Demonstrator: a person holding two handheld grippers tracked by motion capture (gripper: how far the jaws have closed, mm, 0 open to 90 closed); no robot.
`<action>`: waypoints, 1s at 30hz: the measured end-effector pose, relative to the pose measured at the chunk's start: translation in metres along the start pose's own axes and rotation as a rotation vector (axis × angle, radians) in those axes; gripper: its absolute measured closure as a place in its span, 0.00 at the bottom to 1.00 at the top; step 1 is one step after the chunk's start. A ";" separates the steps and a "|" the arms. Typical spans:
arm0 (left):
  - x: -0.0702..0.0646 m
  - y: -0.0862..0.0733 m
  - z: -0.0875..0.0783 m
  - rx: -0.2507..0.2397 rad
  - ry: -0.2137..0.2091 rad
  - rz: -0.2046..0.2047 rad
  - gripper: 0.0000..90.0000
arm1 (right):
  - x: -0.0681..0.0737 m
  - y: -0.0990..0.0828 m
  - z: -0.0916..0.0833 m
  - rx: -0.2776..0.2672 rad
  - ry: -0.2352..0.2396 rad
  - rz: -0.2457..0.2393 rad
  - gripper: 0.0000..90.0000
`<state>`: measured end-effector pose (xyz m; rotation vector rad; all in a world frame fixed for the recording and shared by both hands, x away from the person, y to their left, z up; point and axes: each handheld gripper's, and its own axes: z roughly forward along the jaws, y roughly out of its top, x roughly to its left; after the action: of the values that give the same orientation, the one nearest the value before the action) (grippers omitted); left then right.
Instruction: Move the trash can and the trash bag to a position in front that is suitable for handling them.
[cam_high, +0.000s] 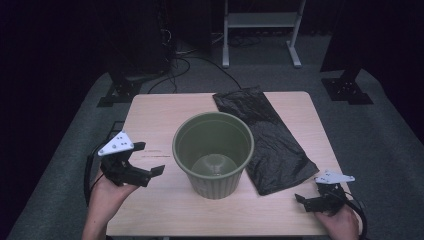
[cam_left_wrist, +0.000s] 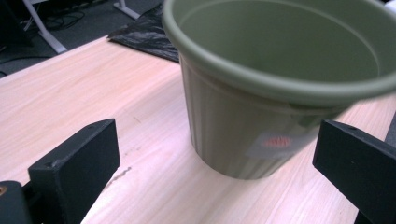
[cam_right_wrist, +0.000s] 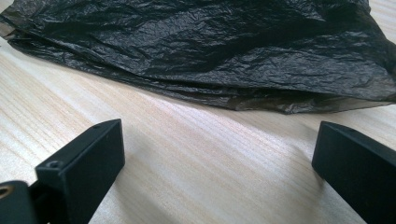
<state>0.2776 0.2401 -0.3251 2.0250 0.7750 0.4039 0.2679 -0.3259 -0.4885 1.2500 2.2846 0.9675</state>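
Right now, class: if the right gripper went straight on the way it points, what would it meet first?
Most likely the black plastic bag. The right gripper is open and low over the table, with bare wood up to the bag's near edge.

You can read no text here. The green bin (cam_left_wrist: 243, 116) carries a pale sticker (cam_left_wrist: 275, 143) low on its ribbed wall, near the table, with a small red mark on it, but that mark is too blurred to make out.

floor: grey carpet (cam_high: 380, 125)
table: light wood (cam_high: 150, 115)
back: white frame legs (cam_high: 260, 30), black cables (cam_high: 200, 62)
light: dim, dark room
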 end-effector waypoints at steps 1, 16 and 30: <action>-0.001 -0.005 0.002 0.008 -0.004 -0.003 0.00 | 0.000 0.000 0.000 0.000 0.000 0.000 0.01; -0.018 -0.073 0.046 0.019 -0.046 0.012 0.00 | 0.000 0.000 0.000 0.000 -0.002 0.004 0.01; -0.015 -0.119 0.086 0.112 -0.001 0.015 0.00 | 0.000 0.000 0.000 0.000 -0.001 0.004 0.01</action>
<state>0.2702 0.2230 -0.4717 2.1366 0.7974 0.3756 0.2676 -0.3257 -0.4885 1.2546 2.2820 0.9680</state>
